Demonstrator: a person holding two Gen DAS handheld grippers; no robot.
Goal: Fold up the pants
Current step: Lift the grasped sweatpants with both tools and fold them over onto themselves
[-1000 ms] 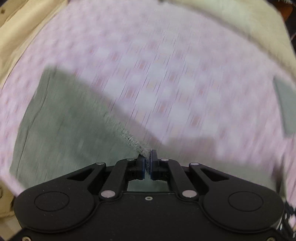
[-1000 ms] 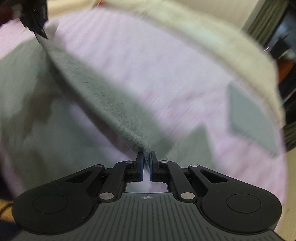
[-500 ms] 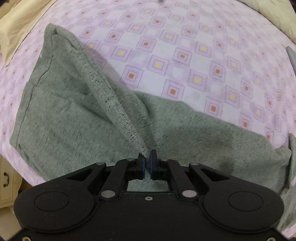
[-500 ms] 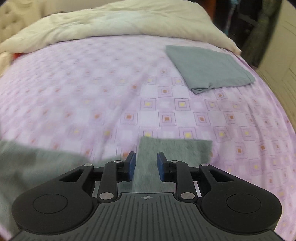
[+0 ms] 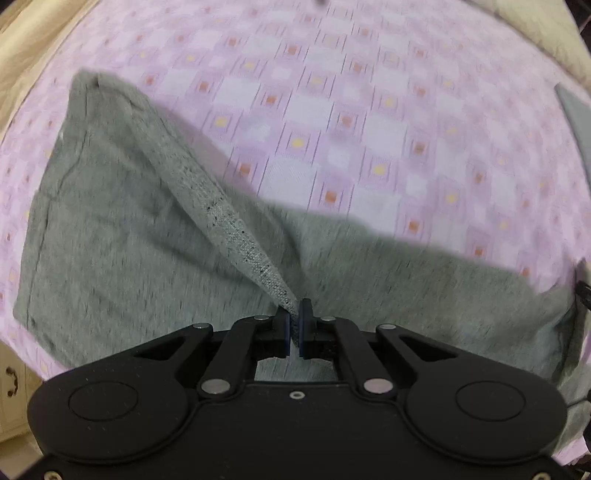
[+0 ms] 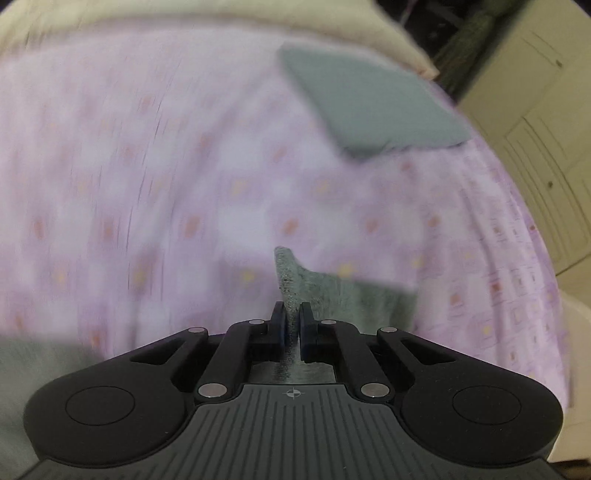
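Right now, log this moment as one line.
left tongs: shut on pants | right tongs: just closed on pants hem | bedsheet: under pants

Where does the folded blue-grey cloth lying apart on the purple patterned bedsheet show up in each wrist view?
Left wrist view: the folded blue-grey cloth is only a sliver at the right edge, upper part of the picture.
Right wrist view: the same cloth lies in full at upper right, near the cream duvet.
Shared landmark: the purple patterned bedsheet fills the middle of both views.
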